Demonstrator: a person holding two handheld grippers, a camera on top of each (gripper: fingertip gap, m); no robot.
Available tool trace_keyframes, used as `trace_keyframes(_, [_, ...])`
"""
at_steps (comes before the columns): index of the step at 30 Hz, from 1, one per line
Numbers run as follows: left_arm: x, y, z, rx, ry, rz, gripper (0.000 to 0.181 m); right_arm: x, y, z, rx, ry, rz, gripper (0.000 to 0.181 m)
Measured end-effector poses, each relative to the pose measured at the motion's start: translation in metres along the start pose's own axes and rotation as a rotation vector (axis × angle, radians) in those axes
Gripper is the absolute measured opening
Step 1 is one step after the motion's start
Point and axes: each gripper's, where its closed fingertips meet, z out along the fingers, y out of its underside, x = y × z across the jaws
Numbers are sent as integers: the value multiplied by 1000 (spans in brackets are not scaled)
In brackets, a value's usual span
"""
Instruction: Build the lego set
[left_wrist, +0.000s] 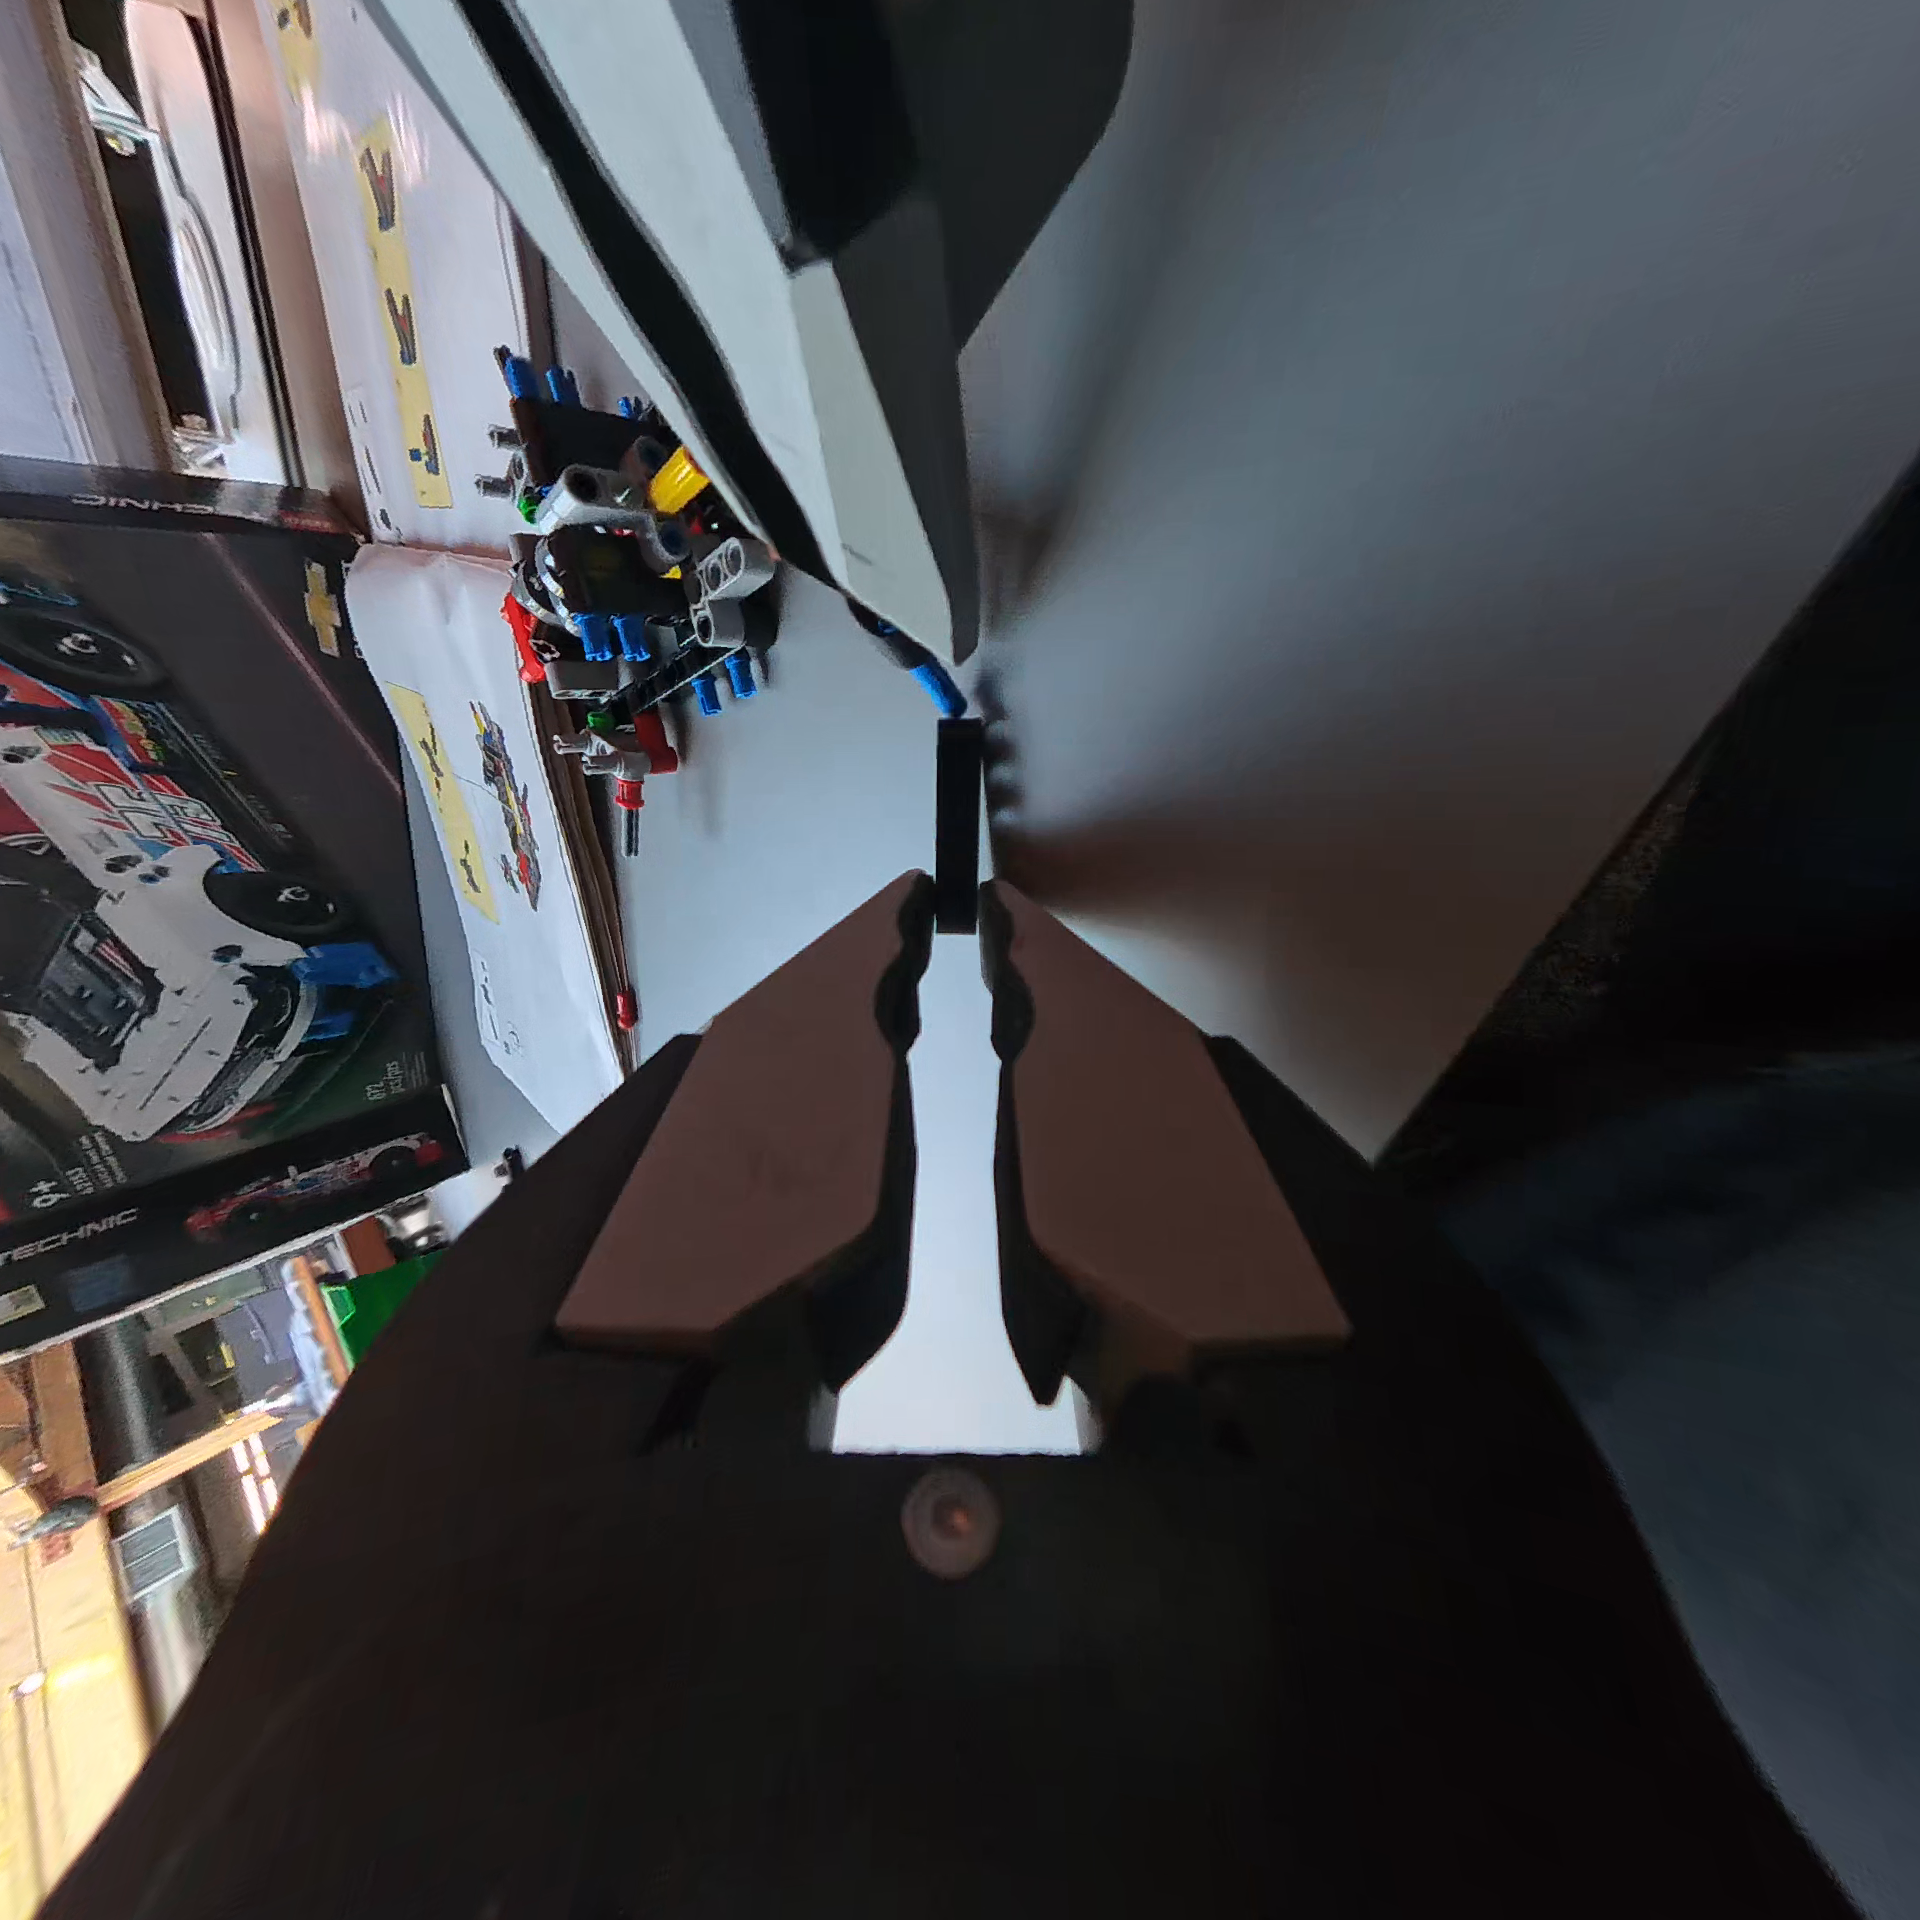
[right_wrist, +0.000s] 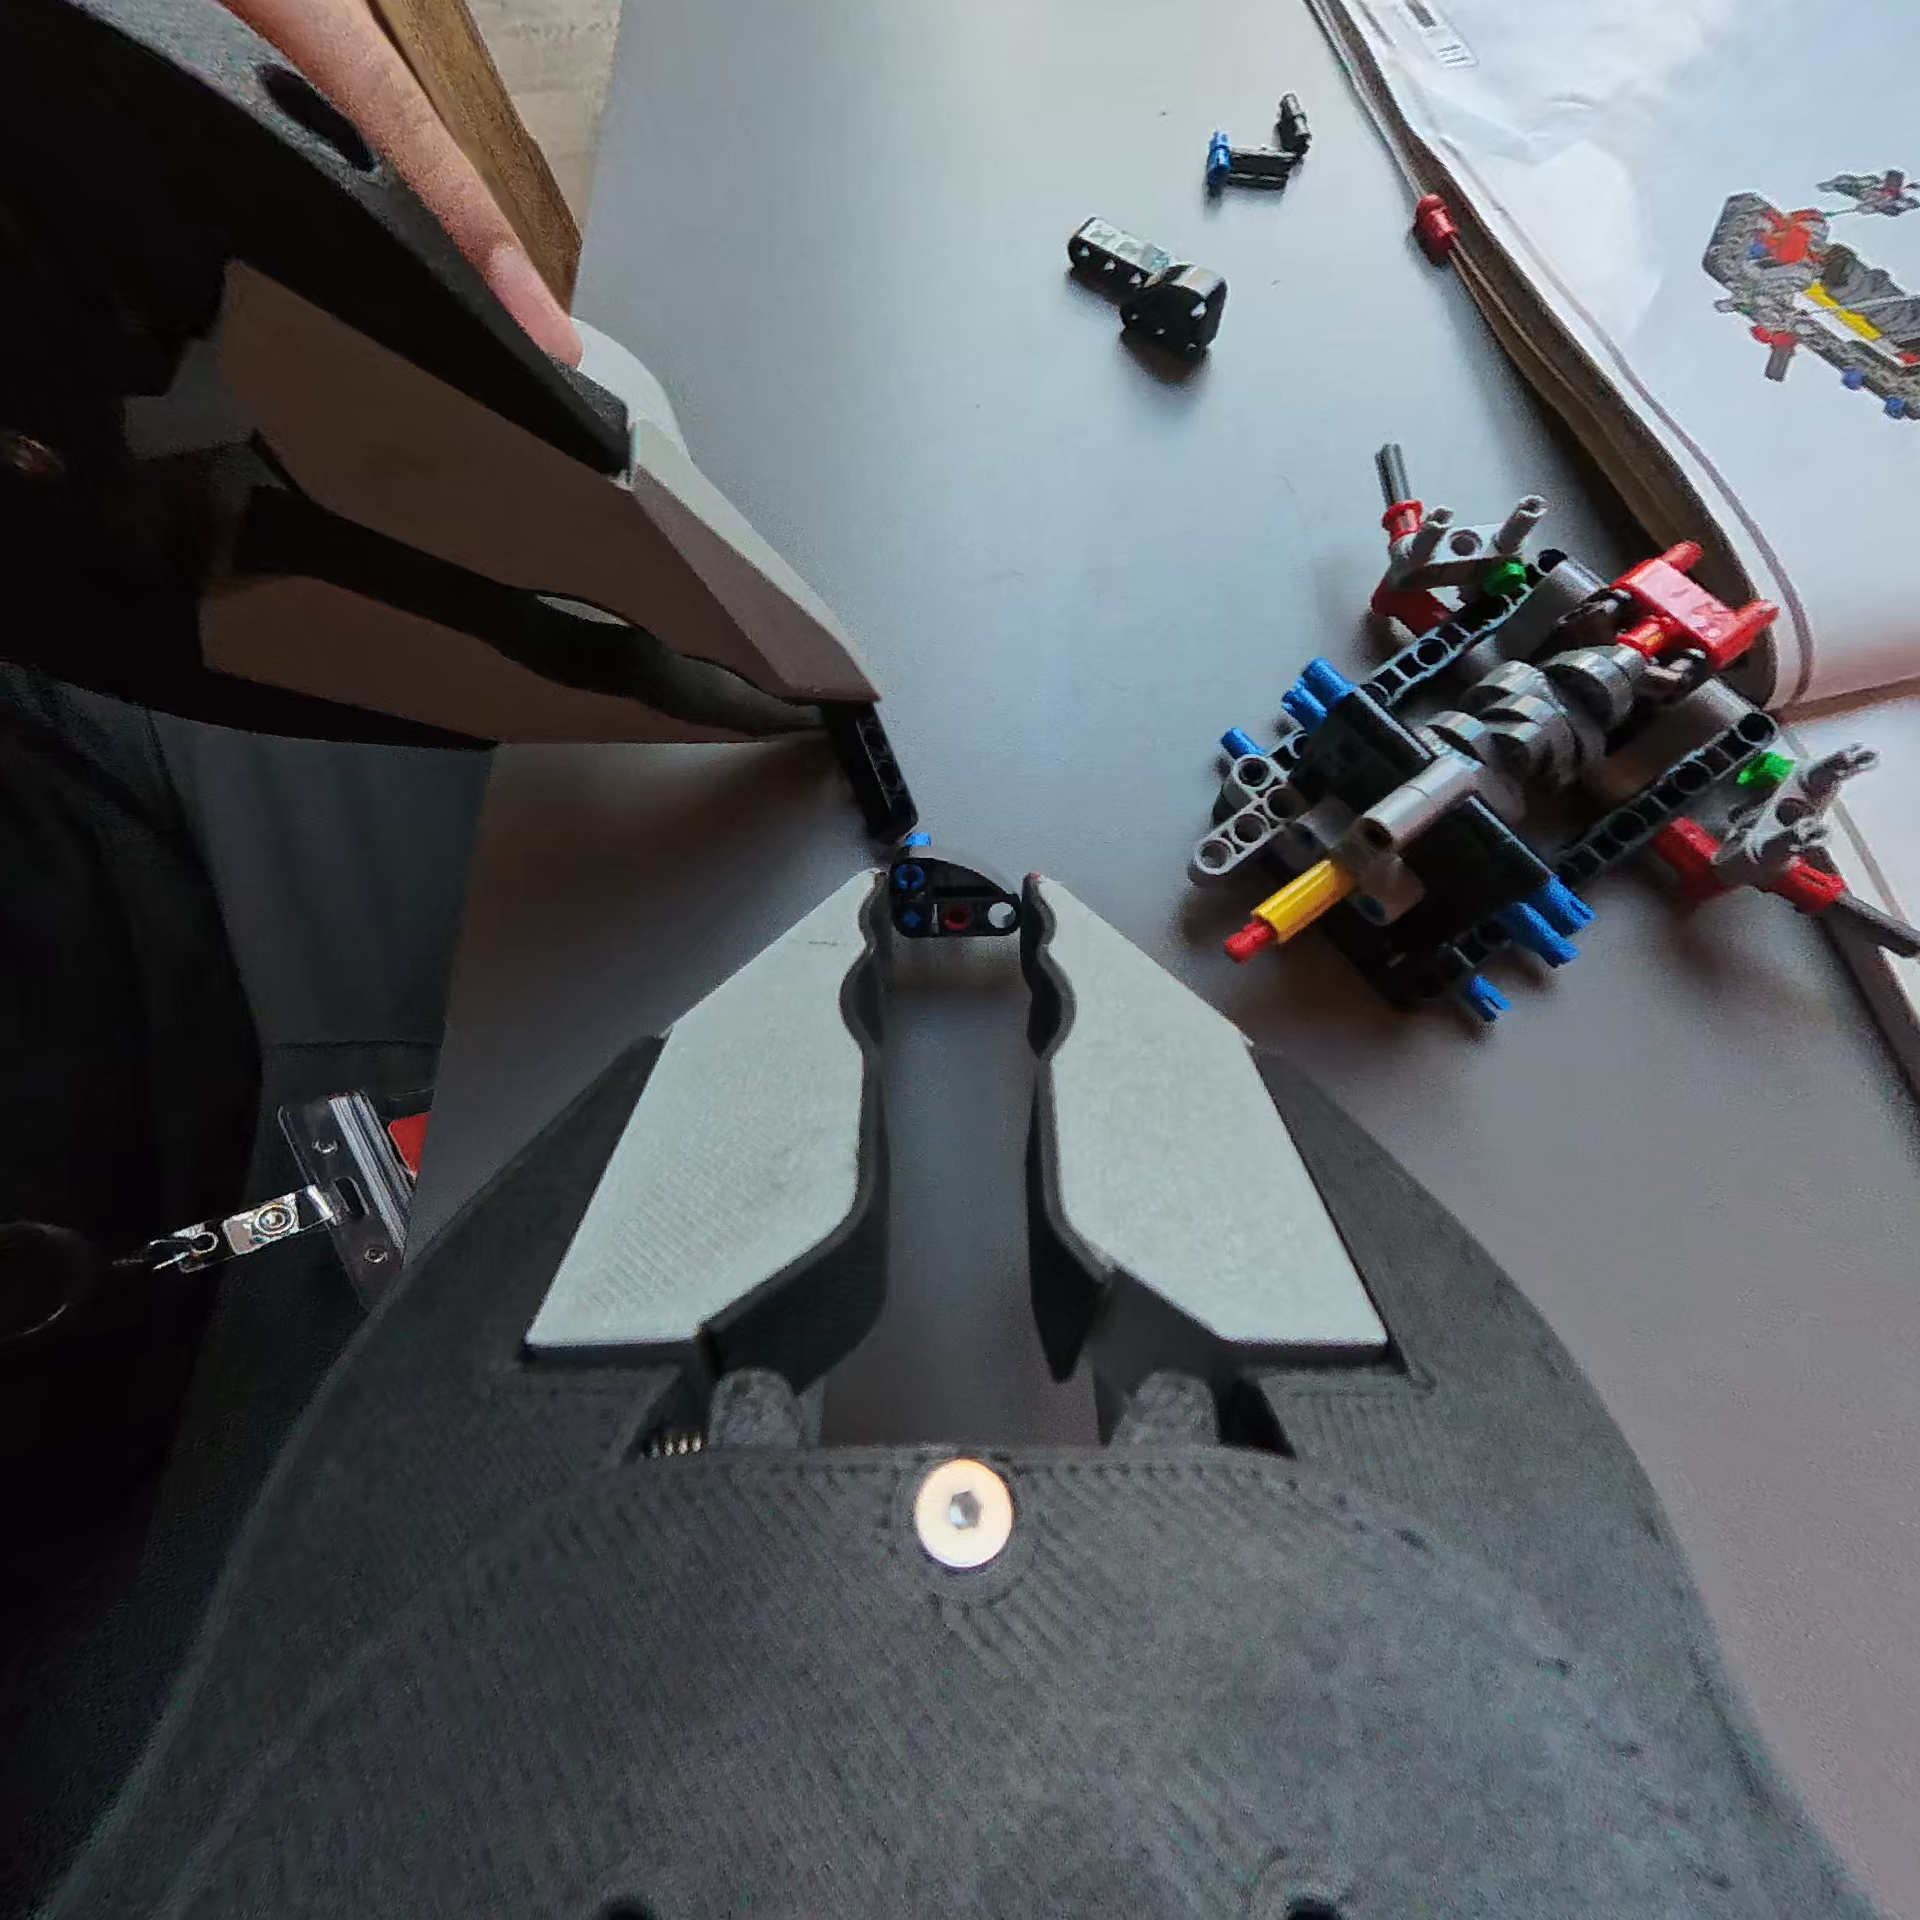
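Two hand-held grippers meet tip to tip above a grey table, with a half-built toy car frame as the landmark lying on it.

The left gripper has its two fingers pressed against the near end of a short black beam, which sticks straight out from the tips. In the right wrist view this same gripper reaches in well to the left of the frame, the beam angling down from its tip, and a person's finger rests on its top.

The right gripper is closed partway on a small black connector piece that fills the gap between its tips. The piece carries blue pegs at its left end, a red peg in the middle and an empty hole at the right. The beam's free end sits just above the piece's blue peg; whether they touch cannot be told.

The frame, black and grey with blue, red, yellow and green parts, lies to the right of the grippers. Beyond the frame lie two small black loose parts, well apart from it. An open instruction booklet lies just beside the frame's far side, and in the left wrist view the set's box stands past the booklet.
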Motion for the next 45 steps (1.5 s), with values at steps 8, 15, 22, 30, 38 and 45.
trace_keyframes(8, [10, -9, -9, -21, -14, -28, 7, -5, 1, 0, -16, 29, -57, 22])
trace_keyframes(15, [16, -10, -16, -37, 15, -84, 10, -14, -7, -20, 48, 12, -140, 22])
trace_keyframes(22, [14, -2, -21, 78, 293, -323, 30, -15, -2, -18, 34, -52, -54, 23])
trace_keyframes(30, [11, -5, -8, 157, 504, -361, 18, -20, 2, -11, -1, -72, -63, 23])
trace_keyframes(38, [20, -13, -14, 98, 869, -495, 6, -18, 3, -12, -4, -65, -74, 23])
trace_keyframes(45, [32, -14, -31, -21, 1352, -694, 6, -28, -6, -21, 25, -8, -286, 22])
